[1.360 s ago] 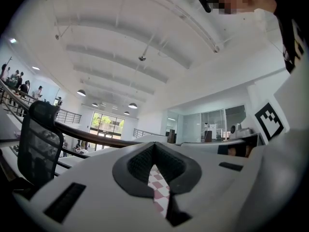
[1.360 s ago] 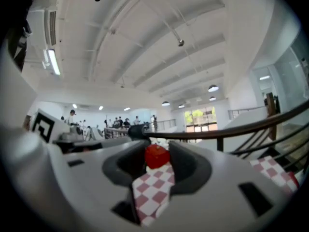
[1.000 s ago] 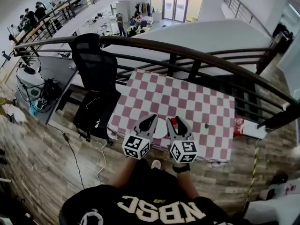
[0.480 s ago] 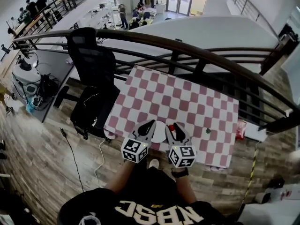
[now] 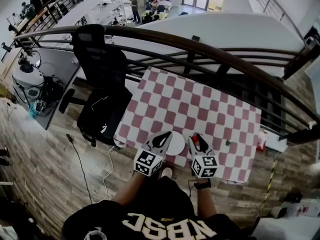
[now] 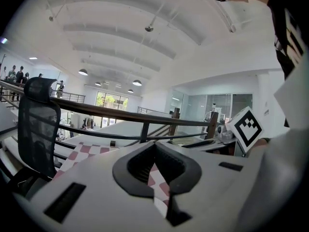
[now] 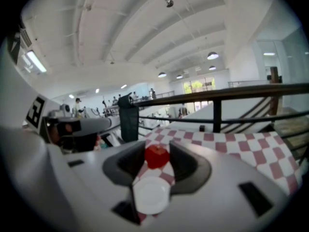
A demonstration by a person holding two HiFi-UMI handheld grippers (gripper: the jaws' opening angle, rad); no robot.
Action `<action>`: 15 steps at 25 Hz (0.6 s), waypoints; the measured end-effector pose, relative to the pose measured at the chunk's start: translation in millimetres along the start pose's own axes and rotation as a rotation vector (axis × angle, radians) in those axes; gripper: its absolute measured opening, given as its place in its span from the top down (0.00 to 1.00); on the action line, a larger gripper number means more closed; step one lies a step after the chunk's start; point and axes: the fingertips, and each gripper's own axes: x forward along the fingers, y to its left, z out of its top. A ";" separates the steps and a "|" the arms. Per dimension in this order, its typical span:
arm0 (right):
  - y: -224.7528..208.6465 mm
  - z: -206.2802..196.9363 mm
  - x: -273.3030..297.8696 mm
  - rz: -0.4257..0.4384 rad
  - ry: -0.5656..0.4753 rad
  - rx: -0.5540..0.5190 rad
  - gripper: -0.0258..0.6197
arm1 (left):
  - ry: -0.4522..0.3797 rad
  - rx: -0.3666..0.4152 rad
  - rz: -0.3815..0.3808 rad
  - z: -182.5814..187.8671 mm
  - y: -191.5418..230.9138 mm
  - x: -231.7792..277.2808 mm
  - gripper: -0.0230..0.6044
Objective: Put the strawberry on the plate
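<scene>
The strawberry [image 7: 157,156] is pinched between the jaws of the right gripper [image 7: 157,149], which close on it from both sides near their tips, so the fruit is lifted clear of the counter [image 5: 200,104] with its red-and-white checked cloth. In the right gripper view the white plate [image 7: 151,195] shows through the gap of the jaws, lower in the picture than the fruit and apparently nearer the person. In the head view the plate lies at the near edge of the counter between the two grippers, with the right gripper just beside its right rim. The plate looks bare; nothing rests on it. The left gripper [image 5: 162,140] hovers at the plate's left edge with its jaws drawn together at the tips and nothing between them; only the checked cloth shows through the gap behind the tips. Judging from this, the pick-up is done and the carry is close to its end. What is left is to bring the fruit over the middle of the plate, lower it and open the jaws. Beyond the counter stand a black office chair [image 5: 102,66] and a dark curved railing [image 5: 215,51].
</scene>
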 end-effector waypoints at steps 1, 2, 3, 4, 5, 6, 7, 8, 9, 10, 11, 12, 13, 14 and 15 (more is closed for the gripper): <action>-4.4 -3.2 0.9 -0.004 0.017 -0.018 0.71 | 0.013 -0.004 -0.006 -2.7 2.7 0.5 0.94; -8.4 -7.1 2.2 -0.006 0.038 -0.037 0.71 | 0.031 -0.015 -0.016 -7.1 5.0 1.1 0.94; -11.9 -11.5 4.4 -0.002 0.062 -0.052 0.71 | 0.054 -0.028 -0.029 -12.9 6.9 1.9 0.94; -14.6 -15.9 8.2 0.007 0.088 -0.066 0.71 | 0.080 -0.037 -0.043 -19.8 8.8 3.1 0.94; -16.3 -20.5 13.3 0.021 0.114 -0.081 0.71 | 0.105 -0.039 -0.055 -27.5 11.1 4.3 0.94; -16.5 -25.4 19.4 0.038 0.142 -0.101 0.71 | 0.128 -0.036 -0.062 -36.1 13.8 5.2 0.94; -15.4 -30.9 26.1 0.056 0.173 -0.126 0.71 | 0.149 -0.031 -0.065 -45.6 17.0 5.9 0.94; -13.6 -37.3 33.3 0.074 0.207 -0.156 0.71 | 0.170 -0.028 -0.067 -55.2 20.2 6.7 0.94; -11.7 -44.6 41.0 0.089 0.245 -0.186 0.71 | 0.189 -0.028 -0.067 -64.7 23.2 8.1 0.94; -10.2 -52.7 48.9 0.100 0.283 -0.212 0.71 | 0.209 -0.030 -0.067 -74.0 26.3 10.0 0.94; -8.9 -61.4 56.7 0.106 0.318 -0.230 0.71 | 0.229 -0.033 -0.066 -83.2 29.5 11.9 0.94; -6.9 -70.7 63.8 0.110 0.348 -0.241 0.71 | 0.249 -0.039 -0.064 -92.0 32.8 13.1 0.94; -3.3 -80.8 69.4 0.115 0.374 -0.248 0.71 | 0.269 -0.046 -0.061 -100.8 35.8 13.0 0.94; 1.8 -91.3 73.3 0.124 0.398 -0.251 0.71 | 0.289 -0.055 -0.057 -109.3 38.3 11.5 0.94; 7.8 -101.9 76.1 0.134 0.420 -0.252 0.71 | 0.306 -0.063 -0.052 -117.4 40.7 9.5 0.94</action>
